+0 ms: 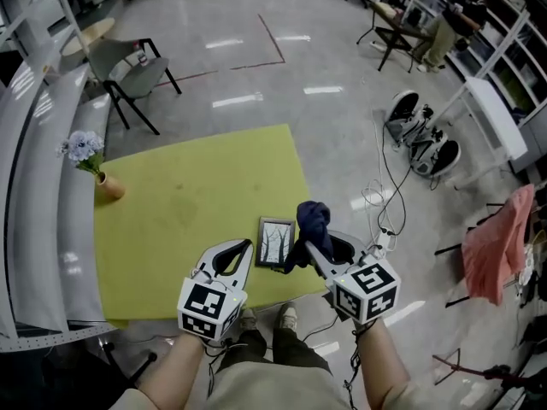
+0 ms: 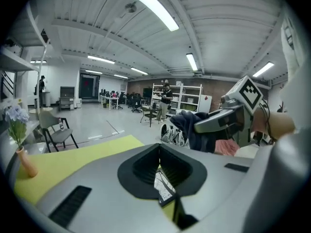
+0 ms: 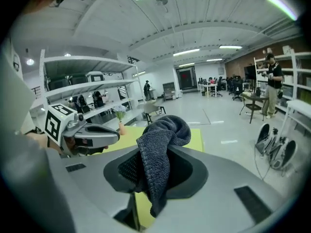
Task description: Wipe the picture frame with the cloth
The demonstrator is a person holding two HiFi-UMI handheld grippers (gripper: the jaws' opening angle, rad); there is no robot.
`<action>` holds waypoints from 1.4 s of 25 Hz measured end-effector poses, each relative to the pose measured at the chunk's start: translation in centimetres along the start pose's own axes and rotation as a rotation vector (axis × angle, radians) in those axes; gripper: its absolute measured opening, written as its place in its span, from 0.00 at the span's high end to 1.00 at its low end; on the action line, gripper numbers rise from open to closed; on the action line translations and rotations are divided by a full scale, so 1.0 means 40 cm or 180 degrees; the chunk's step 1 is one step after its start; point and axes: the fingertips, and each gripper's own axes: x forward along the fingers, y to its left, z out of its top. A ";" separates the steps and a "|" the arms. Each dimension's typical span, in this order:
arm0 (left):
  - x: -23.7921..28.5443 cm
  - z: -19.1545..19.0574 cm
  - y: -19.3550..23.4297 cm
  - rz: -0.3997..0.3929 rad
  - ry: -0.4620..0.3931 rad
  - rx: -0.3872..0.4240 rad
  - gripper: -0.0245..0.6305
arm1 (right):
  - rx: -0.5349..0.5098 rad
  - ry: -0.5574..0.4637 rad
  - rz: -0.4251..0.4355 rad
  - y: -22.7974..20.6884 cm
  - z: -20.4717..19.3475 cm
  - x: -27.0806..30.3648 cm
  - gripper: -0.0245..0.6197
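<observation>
No word, number, brand or sign can be read anywhere in these views; the only printed marks are black-and-white square patterns on the cube (image 1: 205,306) behind the left tongs (image 1: 246,246) and the cube (image 1: 367,287) behind the right tongs (image 1: 306,248), and they carry no letters.

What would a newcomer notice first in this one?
The dark blue cloth clamped in the right gripper, beside a small picture frame lying flat at the near edge of the yellow table. The left gripper, shut, flanks the frame's other side; a flower vase stands far left.
</observation>
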 end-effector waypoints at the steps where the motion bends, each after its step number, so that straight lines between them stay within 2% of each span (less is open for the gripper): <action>1: 0.017 -0.013 0.001 -0.0002 0.0038 -0.0022 0.95 | 0.0037 0.0012 0.0066 -0.009 -0.003 0.019 0.80; 9: 0.139 -0.136 0.031 0.0033 0.0327 -0.0206 0.95 | -0.0067 0.0326 0.0389 -0.054 -0.079 0.222 0.79; 15: 0.222 -0.304 0.064 0.0049 0.0697 -0.0511 0.95 | -0.0270 0.0707 0.0611 -0.047 -0.180 0.358 0.79; 22: 0.287 -0.445 0.084 -0.0064 0.1076 -0.0663 0.95 | -0.0407 0.1040 0.0731 -0.038 -0.270 0.462 0.79; 29: 0.333 -0.507 0.083 -0.0210 0.1254 -0.0720 0.95 | -0.0492 0.1293 0.0731 -0.045 -0.341 0.525 0.79; 35: 0.346 -0.517 0.081 -0.0290 0.1255 -0.0756 0.95 | -0.0491 0.1366 0.0686 -0.055 -0.383 0.544 0.79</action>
